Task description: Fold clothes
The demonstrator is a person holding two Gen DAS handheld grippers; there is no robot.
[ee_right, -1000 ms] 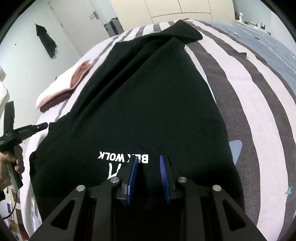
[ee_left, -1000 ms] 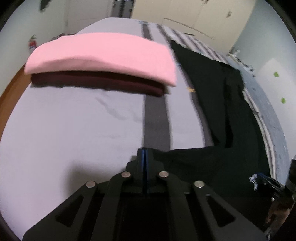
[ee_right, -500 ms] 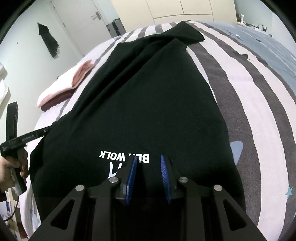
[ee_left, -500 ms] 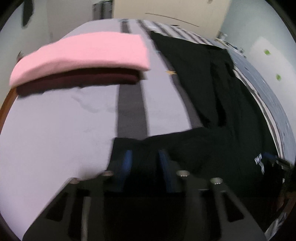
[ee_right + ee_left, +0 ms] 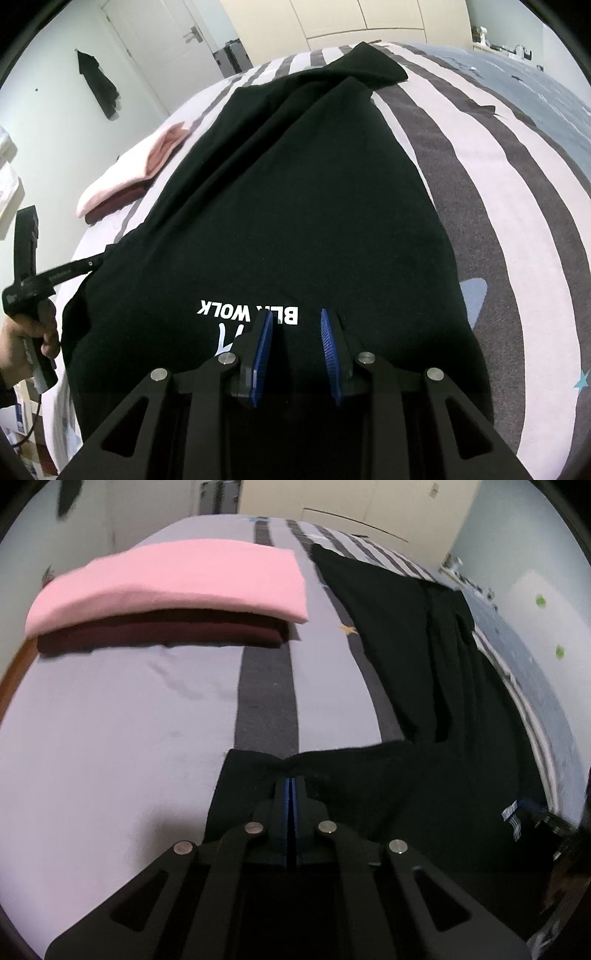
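Observation:
A black T-shirt [image 5: 295, 192] with white lettering [image 5: 247, 314] lies spread lengthwise on the striped bed. My left gripper [image 5: 290, 784] is at the shirt's near sleeve [image 5: 251, 775]; its jaws are closing, the blue pads meet, and a pucker of sleeve cloth is pinched at their tip. From the right wrist view the left gripper [image 5: 88, 263] reaches the shirt's left edge, held by a hand [image 5: 22, 332]. My right gripper [image 5: 295, 332] stands open just past the lettering, with shirt cloth showing in the gap and nothing pinched.
A folded pink garment [image 5: 170, 583] lies on a folded maroon one [image 5: 159, 635] at the bed's far left. The grey-and-lilac striped cover [image 5: 110, 738] lies bare between that stack and the sleeve. A wooden bed edge [image 5: 13, 675] runs along the left, with wardrobe doors [image 5: 332, 18] beyond.
The left gripper opened over the black sleeve and has now shut on it, and the cloth puckers at its tip. The right gripper has stayed in place, open.

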